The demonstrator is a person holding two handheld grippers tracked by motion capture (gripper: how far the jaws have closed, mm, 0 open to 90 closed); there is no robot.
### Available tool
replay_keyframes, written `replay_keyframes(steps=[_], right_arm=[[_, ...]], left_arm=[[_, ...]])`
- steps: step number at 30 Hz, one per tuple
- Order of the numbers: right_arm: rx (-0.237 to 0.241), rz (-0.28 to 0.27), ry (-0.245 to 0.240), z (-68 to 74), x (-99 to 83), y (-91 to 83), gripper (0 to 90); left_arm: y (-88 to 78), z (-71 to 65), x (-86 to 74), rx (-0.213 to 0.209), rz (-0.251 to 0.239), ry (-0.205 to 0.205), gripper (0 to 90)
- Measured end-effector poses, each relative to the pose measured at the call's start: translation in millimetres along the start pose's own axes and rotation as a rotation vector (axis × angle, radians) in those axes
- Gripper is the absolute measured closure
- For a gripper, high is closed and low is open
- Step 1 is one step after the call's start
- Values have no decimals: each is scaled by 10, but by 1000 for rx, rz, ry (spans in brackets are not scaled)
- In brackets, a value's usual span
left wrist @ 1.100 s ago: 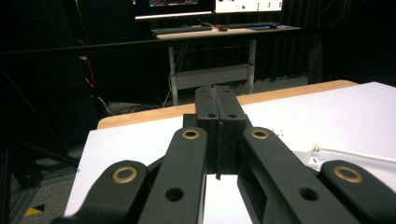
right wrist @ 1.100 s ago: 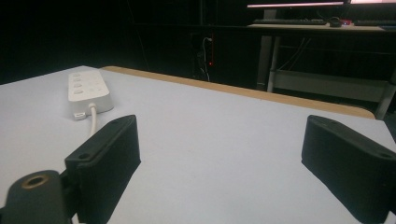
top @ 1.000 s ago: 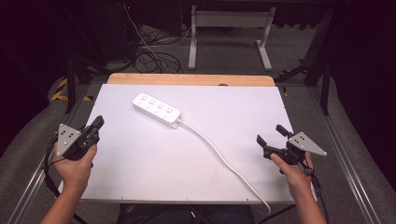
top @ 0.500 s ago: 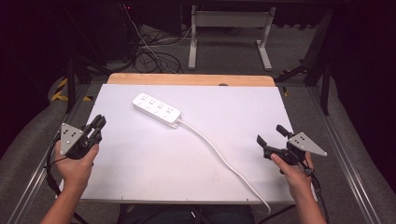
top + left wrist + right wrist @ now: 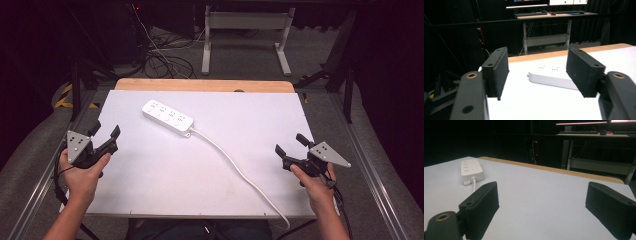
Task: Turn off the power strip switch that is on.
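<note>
Left gripper [image 5: 104,136]: held at the near left edge of the table [image 5: 150,195], jaws spread apart, nothing between them.
Right gripper [image 5: 289,145]: held at the near right edge, jaws likewise spread and empty.
Power strip [image 5: 167,117]: laid flat on the far left part of the table, well apart from both grippers.
Long axis: run from far left to nearer right.
Cord [image 5: 240,172]: trailed from the strip's right end to the near edge.
Nearer hand: judged to be the left.
</note>
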State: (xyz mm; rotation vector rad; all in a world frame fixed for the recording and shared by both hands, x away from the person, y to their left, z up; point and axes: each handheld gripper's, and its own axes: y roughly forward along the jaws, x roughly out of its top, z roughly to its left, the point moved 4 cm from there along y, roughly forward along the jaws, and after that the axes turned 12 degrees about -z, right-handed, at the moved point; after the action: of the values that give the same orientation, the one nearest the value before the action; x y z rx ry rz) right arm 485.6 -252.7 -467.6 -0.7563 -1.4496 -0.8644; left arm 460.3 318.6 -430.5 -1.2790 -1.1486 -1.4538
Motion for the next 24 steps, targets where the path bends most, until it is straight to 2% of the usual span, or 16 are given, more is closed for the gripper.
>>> replay_keyframes(steps=[4, 6, 12, 24], right_arm=[[-2, -2, 0, -5, 3, -1, 119], [-4, -5, -3, -9, 7, -5, 118], [-5, -6, 0, -8, 8, -5, 109], [-3, -9, -3, -1, 11, -2, 100]], left_arm=[[10, -17, -5, -15, -8, 16, 275], [9, -27, -10, -36, -14, 21, 203], [-9, -47, -24, -100, -39, 44, 131], [-18, -13, -32, -79, -33, 29, 61]])
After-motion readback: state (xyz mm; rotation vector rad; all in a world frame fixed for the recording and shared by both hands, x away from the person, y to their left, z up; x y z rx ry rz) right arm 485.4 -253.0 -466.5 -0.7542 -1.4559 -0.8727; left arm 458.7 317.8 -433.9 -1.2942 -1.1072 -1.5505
